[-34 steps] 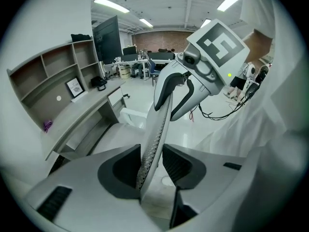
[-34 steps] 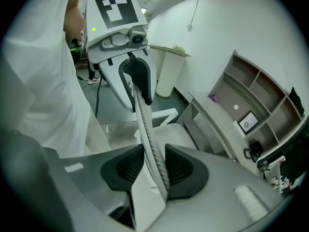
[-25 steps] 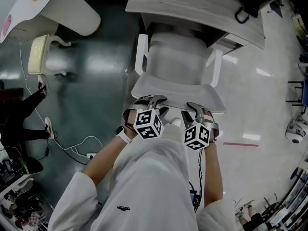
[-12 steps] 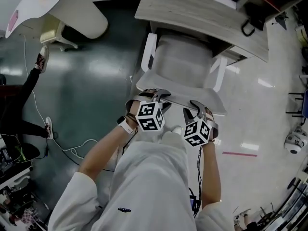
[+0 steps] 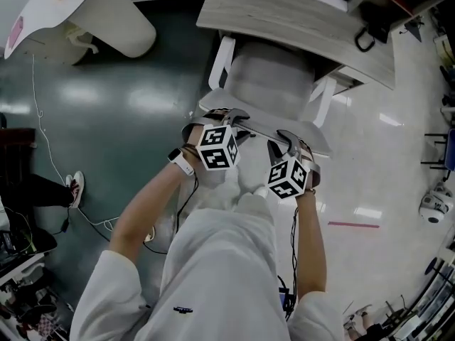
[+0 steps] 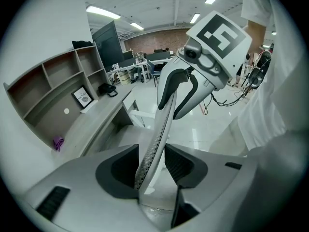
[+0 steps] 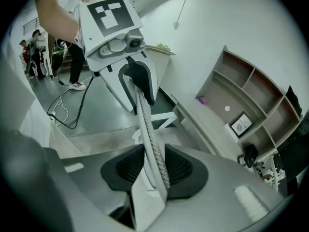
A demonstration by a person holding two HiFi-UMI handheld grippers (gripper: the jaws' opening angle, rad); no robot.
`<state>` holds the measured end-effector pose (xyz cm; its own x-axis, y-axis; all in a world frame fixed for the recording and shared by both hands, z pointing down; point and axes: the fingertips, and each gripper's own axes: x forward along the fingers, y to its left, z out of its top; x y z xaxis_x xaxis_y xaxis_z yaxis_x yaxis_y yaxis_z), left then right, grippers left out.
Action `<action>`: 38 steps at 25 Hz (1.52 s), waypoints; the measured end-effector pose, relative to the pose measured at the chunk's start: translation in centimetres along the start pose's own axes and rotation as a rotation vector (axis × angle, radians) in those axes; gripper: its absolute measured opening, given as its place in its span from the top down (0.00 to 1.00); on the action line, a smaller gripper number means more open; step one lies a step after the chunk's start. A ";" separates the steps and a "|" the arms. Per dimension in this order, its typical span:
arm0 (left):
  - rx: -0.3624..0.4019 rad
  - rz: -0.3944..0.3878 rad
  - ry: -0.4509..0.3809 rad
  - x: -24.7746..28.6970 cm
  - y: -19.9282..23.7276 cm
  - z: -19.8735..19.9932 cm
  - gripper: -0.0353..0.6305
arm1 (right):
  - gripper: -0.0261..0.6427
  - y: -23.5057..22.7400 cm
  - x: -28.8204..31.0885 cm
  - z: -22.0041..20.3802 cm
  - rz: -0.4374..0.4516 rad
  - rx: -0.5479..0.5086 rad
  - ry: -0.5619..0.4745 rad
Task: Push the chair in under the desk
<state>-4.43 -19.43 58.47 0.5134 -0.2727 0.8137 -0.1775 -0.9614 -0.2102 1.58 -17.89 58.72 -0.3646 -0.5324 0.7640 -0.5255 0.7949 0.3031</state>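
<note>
Farther under the desk (image 5: 284, 16) than before sits the white chair (image 5: 274, 77). Left claw (image 5: 231, 117), jaws just widening, and right claw (image 5: 283, 139) loosely straddle its backrest (image 5: 316, 142). Armrests (image 5: 219, 66) reach the desk's edge; round white table (image 5: 106, 13) and floor cable (image 5: 40, 130) lie off left.

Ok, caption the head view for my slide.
Left claw, just opened wider, and right claw straddle the white chair's backrest, seat partly under the wooden desk.

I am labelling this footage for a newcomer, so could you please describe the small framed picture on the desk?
Start at the pale wooden desk that the white chair faces and look along its back, below the open shelf unit. The framed picture stands there between a purple object and a black object; it alone is a flat, dark-framed rectangle with a white face.
</note>
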 end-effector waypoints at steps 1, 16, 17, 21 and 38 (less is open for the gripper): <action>0.004 0.004 0.002 0.2 0.6 -0.1 0.69 | 0.75 -0.3 0.4 0.2 0.003 0.007 0.003; -0.038 -0.009 0.030 1.7 5.2 0.8 0.70 | 0.75 -5.0 2.8 1.2 -0.052 -0.105 -0.022; -0.038 -0.005 0.031 1.9 5.4 0.9 0.70 | 0.75 -5.3 2.9 1.1 -0.048 -0.108 -0.023; -0.042 0.008 0.025 2.6 6.2 1.7 0.70 | 0.75 -6.7 3.1 0.7 -0.053 -0.127 -0.032; -0.045 0.085 0.011 6.5 14.2 4.8 0.70 | 0.74 -15.6 6.9 0.9 -0.071 -0.156 -0.031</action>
<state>0.37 -34.98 58.16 0.4859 -0.3525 0.7998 -0.2577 -0.9322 -0.2543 6.59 -34.27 58.72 -0.3552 -0.5957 0.7204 -0.4258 0.7892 0.4426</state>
